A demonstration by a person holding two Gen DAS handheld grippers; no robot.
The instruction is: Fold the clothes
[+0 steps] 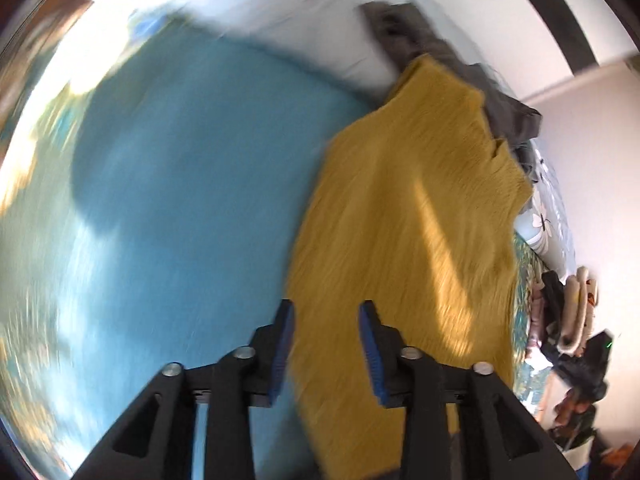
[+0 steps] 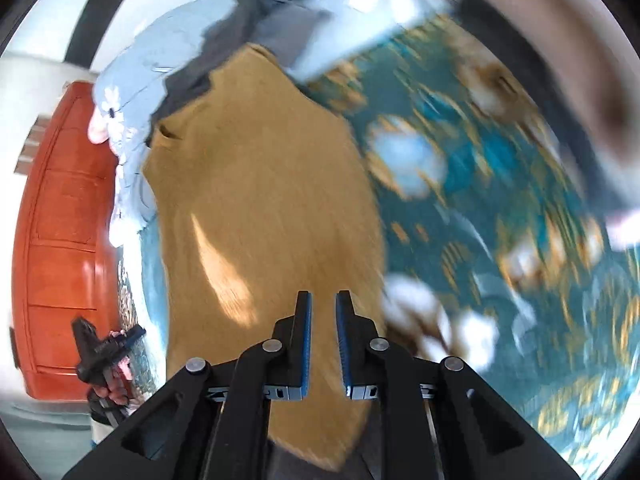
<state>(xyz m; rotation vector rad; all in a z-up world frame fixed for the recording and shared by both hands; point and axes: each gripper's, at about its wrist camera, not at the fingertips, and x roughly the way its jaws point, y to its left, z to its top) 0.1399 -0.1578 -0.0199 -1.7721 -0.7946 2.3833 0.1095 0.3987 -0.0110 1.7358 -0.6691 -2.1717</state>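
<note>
Mustard-yellow cloth, likely a knitted garment [image 1: 408, 216], stretches straight ahead of both claws, its long axis running away from them toward the grey clothes [image 1: 448, 64] heaped at its far end. The left gripper [image 1: 326, 344] has its jaws parted with nothing between the blue pads; the garment's left edge passes just inside its left finger, so most of the fabric lies ahead and to this claw's right. The right gripper [image 2: 322, 336] also stands open and empty, with a narrower gap, poised over the near end of the yellow garment [image 2: 264, 184], which fills the space ahead and to its left. Judging by this, the right claw sits more squarely over the cloth, while the left is at its border. Plain blue bedding [image 1: 192, 200] spreads to the left claw's left; a floral teal bedspread [image 2: 500, 200] lies to the right claw's right. Nothing blocks either claw's path down to the near hem. Both views are motion-blurred, so fine folds cannot be read.
</note>
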